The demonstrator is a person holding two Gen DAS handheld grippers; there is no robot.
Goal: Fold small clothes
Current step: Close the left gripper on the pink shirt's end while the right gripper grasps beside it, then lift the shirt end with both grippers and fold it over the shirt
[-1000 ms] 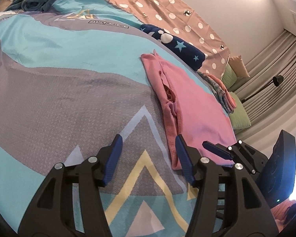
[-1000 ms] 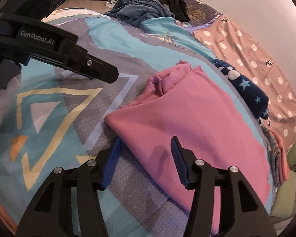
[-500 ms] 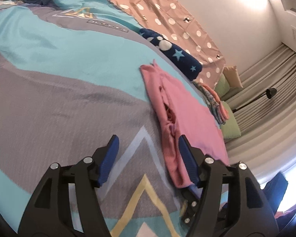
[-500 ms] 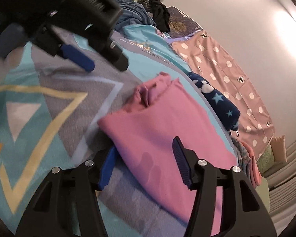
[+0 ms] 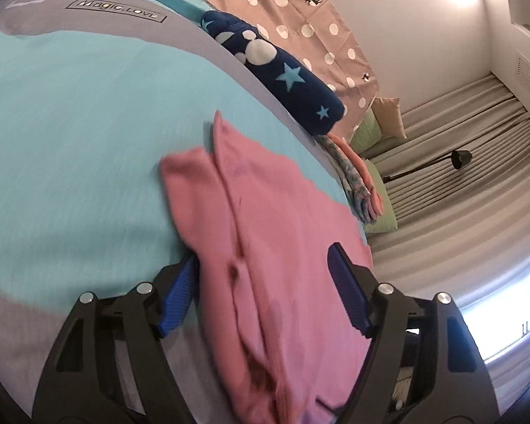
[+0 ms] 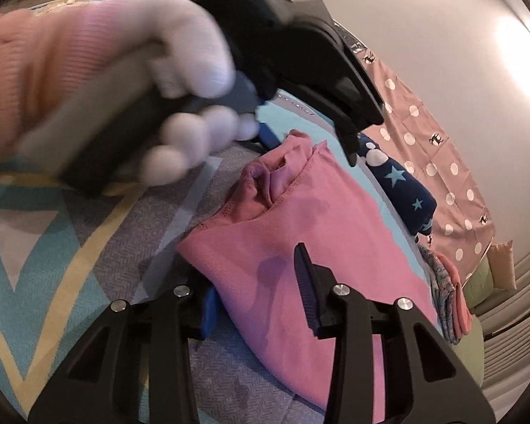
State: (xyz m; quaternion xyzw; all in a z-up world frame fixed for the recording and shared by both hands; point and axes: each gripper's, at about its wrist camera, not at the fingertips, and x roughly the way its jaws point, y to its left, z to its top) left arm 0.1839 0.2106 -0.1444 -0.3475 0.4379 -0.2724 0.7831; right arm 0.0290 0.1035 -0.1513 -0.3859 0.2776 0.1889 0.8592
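- My left wrist camera is looking down along its fingers, close over the pink garment (image 5: 282,247) on the bedspread (image 5: 70,123).
- My right wrist camera is facing the same garment (image 6: 318,229), sharing the navy star cloth (image 6: 406,194).

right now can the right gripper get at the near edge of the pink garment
Probably yes: the right gripper already straddles the pink garment at its near corner, jaws closing with the cloth between them and nothing blocking.

The pink garment (image 6: 300,226) is soft matt knit cloth with stitched hems; the bedspread (image 6: 99,247) beneath shows a woven herringbone texture; gripper pads (image 5: 346,293) are ribbed blue plastic.
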